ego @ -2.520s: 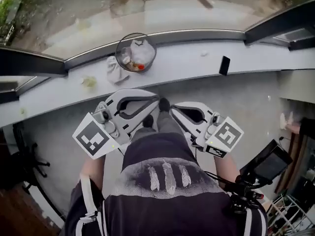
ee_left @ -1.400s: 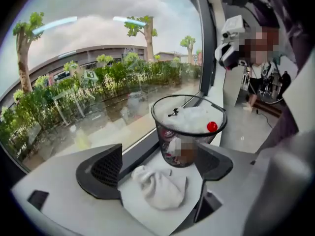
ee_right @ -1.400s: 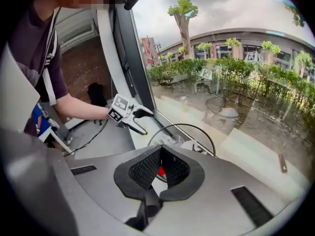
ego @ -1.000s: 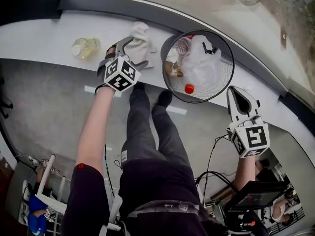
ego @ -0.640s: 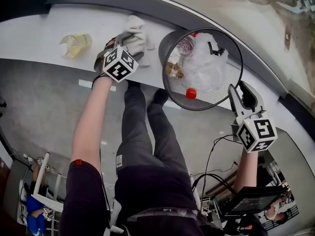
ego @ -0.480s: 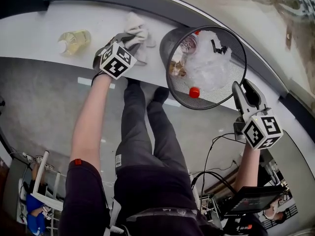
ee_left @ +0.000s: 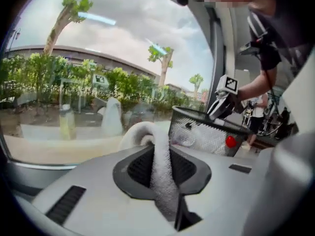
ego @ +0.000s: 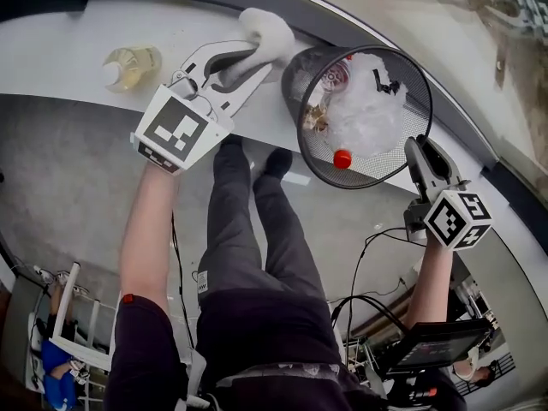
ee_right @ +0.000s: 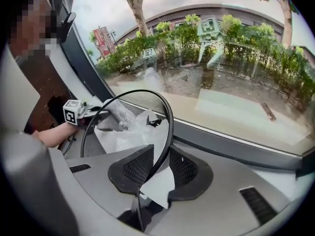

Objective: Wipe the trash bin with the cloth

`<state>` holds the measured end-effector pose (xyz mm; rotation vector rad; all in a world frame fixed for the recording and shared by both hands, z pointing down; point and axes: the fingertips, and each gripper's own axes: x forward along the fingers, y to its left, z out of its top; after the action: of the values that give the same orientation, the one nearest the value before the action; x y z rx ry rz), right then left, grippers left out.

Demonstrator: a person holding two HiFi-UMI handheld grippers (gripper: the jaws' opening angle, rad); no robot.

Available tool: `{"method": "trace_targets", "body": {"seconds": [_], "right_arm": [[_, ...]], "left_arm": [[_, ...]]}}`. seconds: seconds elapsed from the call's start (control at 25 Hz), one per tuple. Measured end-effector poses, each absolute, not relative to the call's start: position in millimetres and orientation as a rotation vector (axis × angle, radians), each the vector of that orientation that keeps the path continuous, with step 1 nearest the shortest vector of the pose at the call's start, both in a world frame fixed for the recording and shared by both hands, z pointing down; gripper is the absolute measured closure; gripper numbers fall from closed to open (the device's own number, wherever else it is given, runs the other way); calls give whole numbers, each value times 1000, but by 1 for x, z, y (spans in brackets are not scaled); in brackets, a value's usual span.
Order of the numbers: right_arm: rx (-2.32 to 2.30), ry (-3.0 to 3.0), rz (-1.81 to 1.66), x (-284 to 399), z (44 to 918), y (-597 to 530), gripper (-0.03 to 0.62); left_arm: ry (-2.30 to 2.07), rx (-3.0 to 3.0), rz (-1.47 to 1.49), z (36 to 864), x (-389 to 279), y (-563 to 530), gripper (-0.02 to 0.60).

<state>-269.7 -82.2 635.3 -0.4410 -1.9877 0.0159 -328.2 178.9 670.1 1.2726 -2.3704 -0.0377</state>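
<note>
White terry cloth point(ego: 267, 31): bunched; held clear of the pale window ledge point(ego: 60, 24); pinched between the jaws of my left gripper point(ego: 254, 58), which have just been closing; free end loops past the tips, just beside the bin. Black round wire-mesh trash bin point(ego: 297, 92): on the ledge; mouth open; white liner and litter inside; rim caught between the jaws of my right gripper point(ego: 418, 154), which have also just been closing.

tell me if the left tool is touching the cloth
Touching: the left gripper view shows the left tool, jaws just closing, pinching the cloth between them.
</note>
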Motion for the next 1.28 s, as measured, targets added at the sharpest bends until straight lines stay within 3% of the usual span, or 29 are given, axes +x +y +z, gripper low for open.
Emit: {"method": "trace_targets", "body": {"seconds": [0.16, 0.56, 0.88, 1.28], "right_arm": [[-380, -1950, 248, -261, 632, -85, 520], [-234, -1898, 688, -234, 638, -86, 551], [24, -1753, 1145, -201, 642, -84, 548], [49, -1590, 1364, -171, 650, -53, 545]], "left_arm": [[-2354, 1450, -218, 626, -314, 160, 526], [-2162, 1605, -369, 649, -274, 129, 526], [-2131, 1555, -273, 665, -252, 130, 526], [-2002, 1572, -365, 654, -208, 118, 526]]}}
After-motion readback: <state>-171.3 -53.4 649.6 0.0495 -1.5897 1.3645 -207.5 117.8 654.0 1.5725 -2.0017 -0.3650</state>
